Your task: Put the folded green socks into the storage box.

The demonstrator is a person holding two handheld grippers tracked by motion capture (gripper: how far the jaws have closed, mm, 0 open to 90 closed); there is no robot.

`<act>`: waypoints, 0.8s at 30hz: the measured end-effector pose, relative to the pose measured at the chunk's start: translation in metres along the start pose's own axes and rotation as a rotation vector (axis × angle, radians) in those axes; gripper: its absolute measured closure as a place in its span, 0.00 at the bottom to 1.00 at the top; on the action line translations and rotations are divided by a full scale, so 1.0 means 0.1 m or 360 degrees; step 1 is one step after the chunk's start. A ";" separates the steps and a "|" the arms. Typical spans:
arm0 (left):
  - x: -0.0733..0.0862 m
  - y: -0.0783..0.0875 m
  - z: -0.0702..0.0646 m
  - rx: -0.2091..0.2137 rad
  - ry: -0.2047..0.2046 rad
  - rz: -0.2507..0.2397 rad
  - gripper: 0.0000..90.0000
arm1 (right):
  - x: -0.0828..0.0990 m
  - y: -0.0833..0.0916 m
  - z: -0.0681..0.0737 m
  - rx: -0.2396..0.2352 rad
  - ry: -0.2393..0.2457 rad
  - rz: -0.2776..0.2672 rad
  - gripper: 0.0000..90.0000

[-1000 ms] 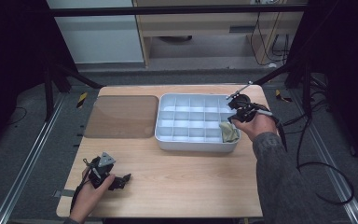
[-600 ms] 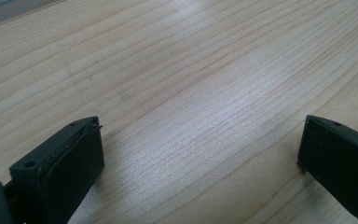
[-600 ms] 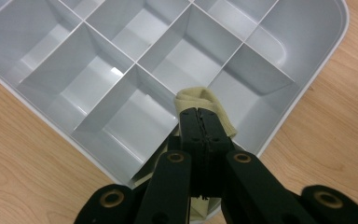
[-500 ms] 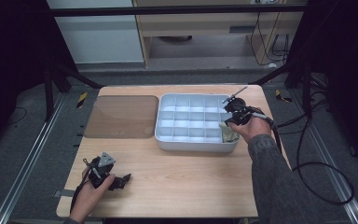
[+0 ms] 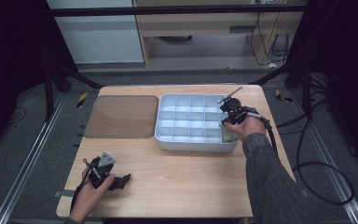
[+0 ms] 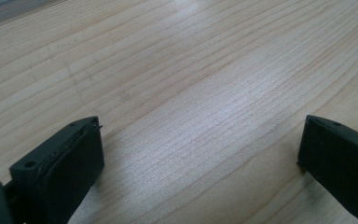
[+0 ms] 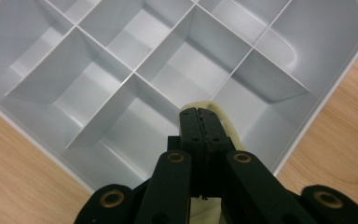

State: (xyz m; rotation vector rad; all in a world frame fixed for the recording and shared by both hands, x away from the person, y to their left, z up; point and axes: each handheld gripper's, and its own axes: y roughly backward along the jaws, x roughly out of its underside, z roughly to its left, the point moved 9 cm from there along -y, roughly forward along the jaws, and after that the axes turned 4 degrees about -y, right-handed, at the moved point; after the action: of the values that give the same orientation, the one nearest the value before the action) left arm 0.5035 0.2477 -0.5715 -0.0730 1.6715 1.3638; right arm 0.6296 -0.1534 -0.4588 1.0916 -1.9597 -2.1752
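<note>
A wooden desk [image 5: 182,177] carries a brown mat [image 5: 121,116] toward its far left corner and a white divided tray [image 5: 191,140] toward its far right edge. Over the tray's near right corner compartment, the right hand-held gripper [image 7: 199,113] has its jaws pinched tight on a pale yellowish item [image 7: 226,123], which hangs beneath and around the jaw tips. Near the desk's near left corner, the left hand-held gripper [image 5: 121,179] rests low with jaws spread wide, holding nothing.

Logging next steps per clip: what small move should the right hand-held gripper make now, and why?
Probably lower a little further, then open. The right hand-held gripper is shut on a pale yellowish item above the near-right corner compartments of the grey divided tray, apparently over a divider, so it should settle into one compartment before release.
</note>
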 end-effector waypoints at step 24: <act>0.00 0.00 -0.01 0.0005 -0.0004 -0.0002 0.00 | 0.20 -0.26 -0.20 0.0037 -0.0077 0.0099 1.00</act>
State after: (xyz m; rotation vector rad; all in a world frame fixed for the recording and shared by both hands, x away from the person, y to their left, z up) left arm 0.5031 0.2462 -0.5716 -0.0703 1.6710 1.3597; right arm 0.6352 -0.1739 -0.4909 0.9762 -2.0146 -2.1731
